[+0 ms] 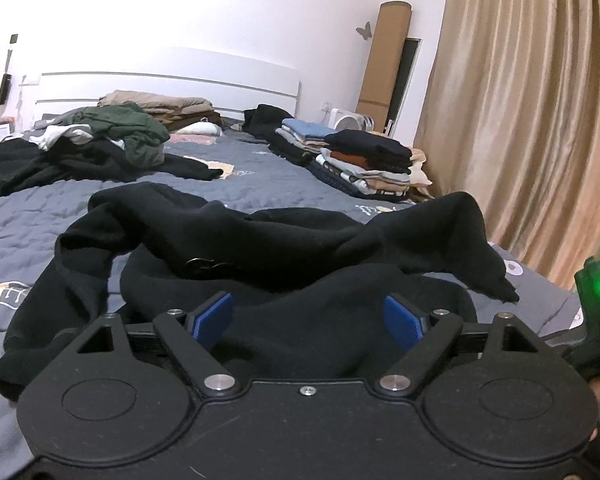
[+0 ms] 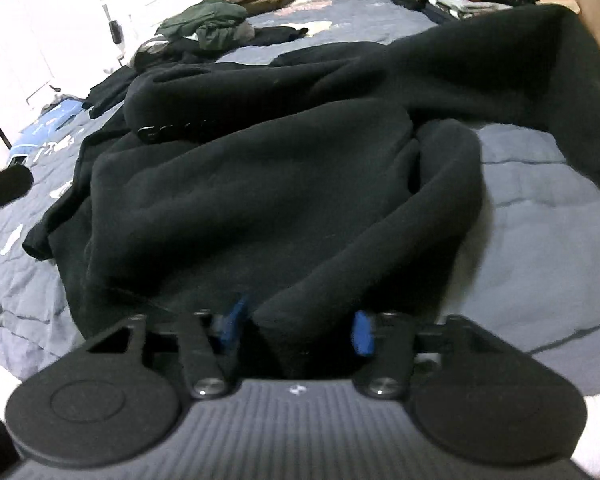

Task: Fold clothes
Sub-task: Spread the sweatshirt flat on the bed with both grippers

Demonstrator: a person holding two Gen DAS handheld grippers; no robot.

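Observation:
A black fleece garment (image 1: 260, 240) lies crumpled on the grey quilted bed (image 1: 28, 216), one sleeve stretched toward the curtain side. My left gripper (image 1: 308, 316) is open, its blue pads (image 1: 212, 316) wide apart over the garment's near edge and pressing on nothing. In the right wrist view the same garment (image 2: 260, 184) fills the middle. My right gripper (image 2: 298, 330) points down at its near edge with the jaws partly apart. A raised fold of black cloth sits between the blue pads (image 2: 364, 332), and I see no clear pinch; the picture is blurred.
Folded clothes are stacked (image 1: 364, 160) at the bed's far right, and an unfolded heap with a green garment (image 1: 112, 136) lies at the far left. A beige curtain (image 1: 532, 100) hangs on the right. The white headboard (image 1: 168, 84) and a cardboard roll (image 1: 384, 60) stand behind.

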